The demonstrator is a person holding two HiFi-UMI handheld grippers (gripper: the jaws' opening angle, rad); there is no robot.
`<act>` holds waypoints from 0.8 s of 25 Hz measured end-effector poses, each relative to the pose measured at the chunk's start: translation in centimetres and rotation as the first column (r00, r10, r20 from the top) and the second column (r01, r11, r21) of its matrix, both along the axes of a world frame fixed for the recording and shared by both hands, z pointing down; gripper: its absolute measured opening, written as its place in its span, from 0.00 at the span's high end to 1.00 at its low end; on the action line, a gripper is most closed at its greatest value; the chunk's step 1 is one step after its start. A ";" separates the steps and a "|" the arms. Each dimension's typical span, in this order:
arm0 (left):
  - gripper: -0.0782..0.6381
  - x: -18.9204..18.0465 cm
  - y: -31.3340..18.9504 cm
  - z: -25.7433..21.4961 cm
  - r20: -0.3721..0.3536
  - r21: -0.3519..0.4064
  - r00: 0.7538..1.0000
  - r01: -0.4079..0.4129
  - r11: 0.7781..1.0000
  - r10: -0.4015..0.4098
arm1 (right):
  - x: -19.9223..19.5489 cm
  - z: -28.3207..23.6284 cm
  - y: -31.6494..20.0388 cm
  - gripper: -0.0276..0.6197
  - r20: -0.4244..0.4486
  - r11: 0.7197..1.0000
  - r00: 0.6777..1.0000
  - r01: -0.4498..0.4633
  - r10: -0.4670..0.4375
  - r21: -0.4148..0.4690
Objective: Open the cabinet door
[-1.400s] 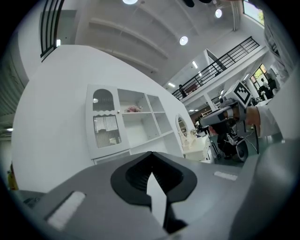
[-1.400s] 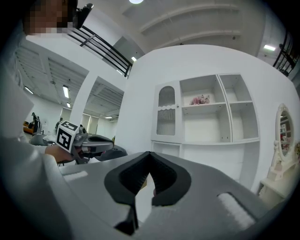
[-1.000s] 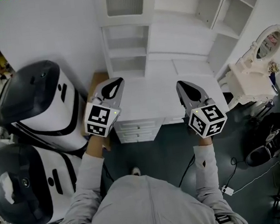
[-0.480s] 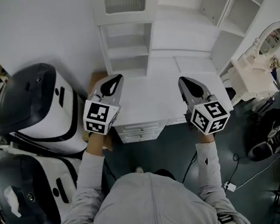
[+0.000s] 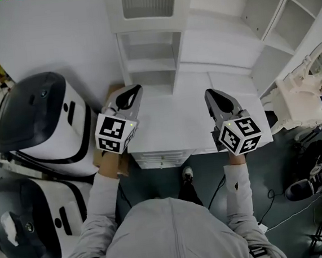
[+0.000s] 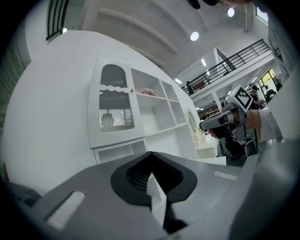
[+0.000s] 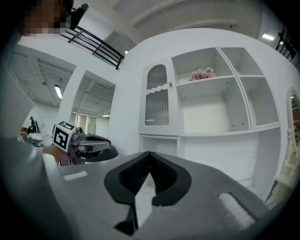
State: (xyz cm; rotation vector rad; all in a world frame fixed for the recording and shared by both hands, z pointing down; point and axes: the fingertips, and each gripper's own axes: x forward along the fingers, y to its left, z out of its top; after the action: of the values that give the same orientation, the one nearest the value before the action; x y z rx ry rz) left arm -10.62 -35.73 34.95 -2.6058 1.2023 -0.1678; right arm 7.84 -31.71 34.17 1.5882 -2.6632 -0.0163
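- Both hands are up in front of the person, and each gripper is held level and aimed at the white shelf unit.
- The left gripper is clenched. Its own view shows the two black jaws meeting at the tip with nothing caught between them.
- The right gripper is clenched too, with its jaws together and empty.
- The two grippers sit side by side with a clear gap between them. In the head view both hover over the white desk top.
- The cabinet door is the tall arched one with ribbed panes, at the upper left of the shelf unit.
- The door sits flush in its frame, closed, above a low open compartment.
- Neither gripper touches the door. Both are well apart from it, and the desk top lies between.
- To the right of the door are open shelves, with a small bunch of pink flowers on the top one.
- Drawers show under the front edge of the desk.
- Two large white-and-black machines stand to the left, just beside the left gripper's arm.
- On the right is a white dressing table with an oval mirror, and dark shoes lie on the floor nearby.
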 end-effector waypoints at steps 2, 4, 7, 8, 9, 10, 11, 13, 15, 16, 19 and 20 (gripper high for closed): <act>0.87 0.7 -0.8 -0.3 -0.004 0.004 1.000 0.016 1.000 -0.016 | 0.5 -0.3 -1.5 0.95 -0.001 1.000 1.000 0.025 -0.025 0.007; 0.87 1.5 -1.7 -0.4 -0.007 0.005 0.999 0.033 0.999 -0.033 | 1.3 -0.6 -3.2 0.95 0.004 0.999 0.999 0.046 -0.046 0.011; 0.87 2.9 -3.3 -0.8 -0.004 0.007 0.998 0.061 0.998 -0.061 | 2.6 -1.5 -5.8 0.95 0.012 0.997 0.997 0.079 -0.079 0.024; 0.87 3.2 -4.0 -1.0 -0.004 0.007 0.997 0.074 0.997 -0.074 | 3.0 -1.8 -6.7 0.95 0.015 0.995 0.996 0.092 -0.093 0.029; 0.87 3.6 -4.6 -1.2 -0.006 0.007 0.996 0.088 0.996 -0.088 | 3.3 -2.1 -7.5 0.95 0.017 0.994 0.994 0.106 -0.107 0.033; 0.87 4.0 -5.2 -1.5 -0.009 0.008 0.995 0.101 0.995 -0.100 | 3.7 -2.3 -8.3 0.95 0.018 0.992 0.993 0.119 -0.120 0.035; 0.87 4.3 -5.7 -1.7 -0.012 0.011 0.994 0.111 0.994 -0.111 | 4.0 -2.6 -9.0 0.95 0.017 0.991 0.991 0.131 -0.132 0.038; 0.87 4.9 -6.8 -2.4 -0.013 0.023 0.991 0.132 0.991 -0.132 | 4.6 -3.2 -10.3 0.95 0.008 0.987 0.988 0.152 -0.153 0.047; 0.87 5.4 -7.9 -3.5 -0.017 0.041 0.988 0.155 0.987 -0.154 | 5.0 -4.1 -11.7 0.95 -0.006 0.982 0.984 0.176 -0.176 0.060; 0.87 5.6 -8.4 -4.1 -0.020 0.051 0.986 0.166 0.985 -0.166 | 5.1 -4.6 -12.4 0.94 -0.013 0.980 0.982 0.190 -0.190 0.067; 0.85 6.6 -10.0 -6.2 -0.025 0.086 0.981 0.191 0.978 -0.190 | 5.6 -6.3 -14.3 0.92 -0.036 0.969 0.973 0.229 -0.227 0.092; 0.83 6.9 -10.5 -7.0 -0.028 0.099 0.980 0.198 0.975 -0.196 | 5.7 -6.9 -14.8 0.91 -0.042 0.965 0.970 0.242 -0.239 0.103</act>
State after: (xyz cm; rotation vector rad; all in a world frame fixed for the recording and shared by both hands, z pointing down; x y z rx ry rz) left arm -3.71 -46.24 27.95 -2.4042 1.4367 -0.1182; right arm 13.54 -46.53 27.23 1.2666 -2.8592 -0.1921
